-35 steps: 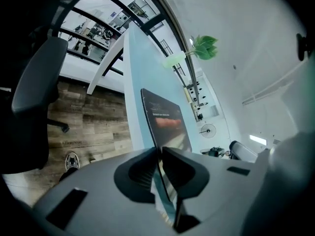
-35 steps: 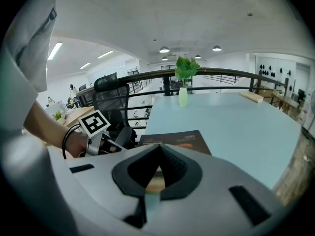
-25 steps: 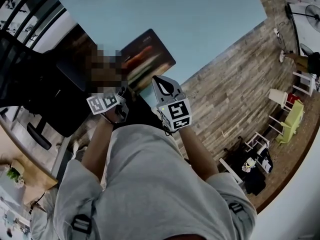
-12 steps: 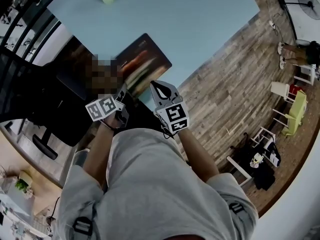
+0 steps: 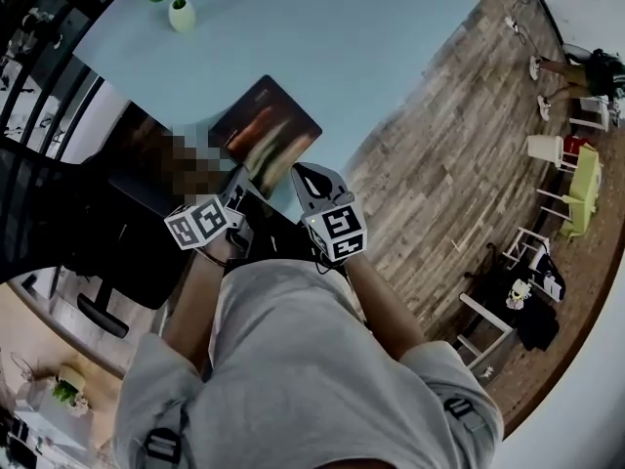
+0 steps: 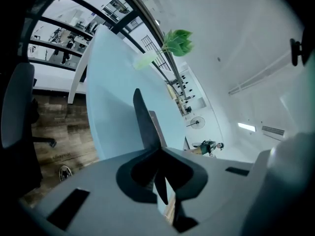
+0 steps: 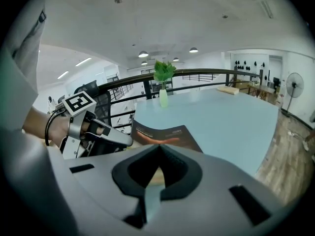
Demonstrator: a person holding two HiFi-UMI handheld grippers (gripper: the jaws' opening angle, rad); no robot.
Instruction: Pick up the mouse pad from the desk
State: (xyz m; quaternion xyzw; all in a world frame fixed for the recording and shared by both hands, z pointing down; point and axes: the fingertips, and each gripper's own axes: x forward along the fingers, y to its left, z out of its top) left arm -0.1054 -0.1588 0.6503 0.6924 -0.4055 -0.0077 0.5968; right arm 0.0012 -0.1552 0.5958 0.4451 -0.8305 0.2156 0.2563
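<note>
Nothing can be read. The mouse pad (image 7: 167, 134) carries a few short lines of pale print near its top edge, but in the right gripper view they are too small to make out, and in the head view the pad is blurred. The left cube (image 5: 200, 223) and the right cube (image 5: 339, 231) bear black-and-white square patterns only, with no letters or numbers on them. No brand, label or sign shows legibly anywhere else in the three views.
</note>
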